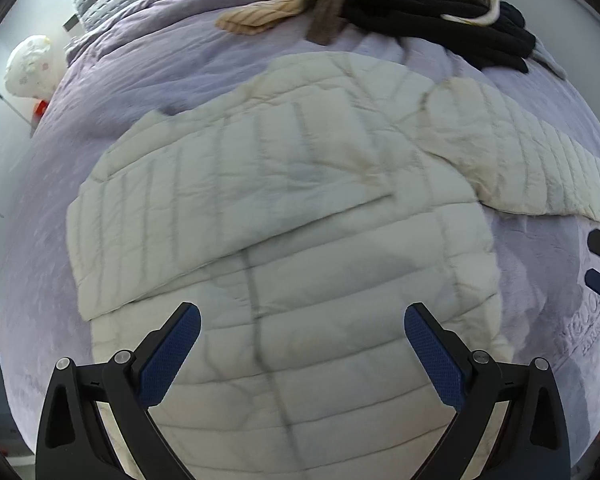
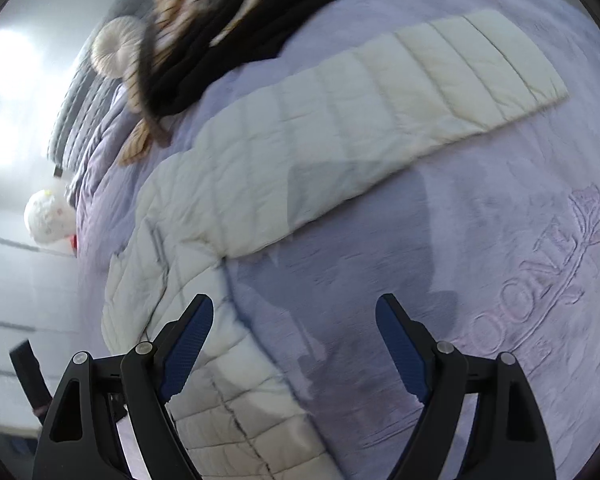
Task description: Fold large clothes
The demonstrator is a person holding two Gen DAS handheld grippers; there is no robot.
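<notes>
**One sleeve folded in, the other still stretched out**

The left gripper [image 1: 302, 344] hangs over the lower body of the cream quilted puffer jacket [image 1: 284, 240] with its blue-padded fingers [image 1: 168, 360] spread wide and nothing between them. The right gripper [image 2: 294, 344] is likewise wide apart and empty, poised over the jacket's side edge, where the quilted fabric meets the lavender bedspread [image 2: 480, 260].

The jacket lies flat in the middle of the bed. In the left wrist view, one sleeve [image 1: 220, 184] appears already folded across the chest, lying at a slant over the body panels. The other sleeve [image 2: 400, 100] still runs straight out to the side over the bedspread, fully extended and flat.

By my reading the fold is in its early part: one sleeve is in, the extended sleeve has yet to be brought over, and the body itself has not been doubled up.

At the far end of the bed a heap of unfolded clothes [image 1: 380, 0], striped beige and black, looks untouched.
</notes>
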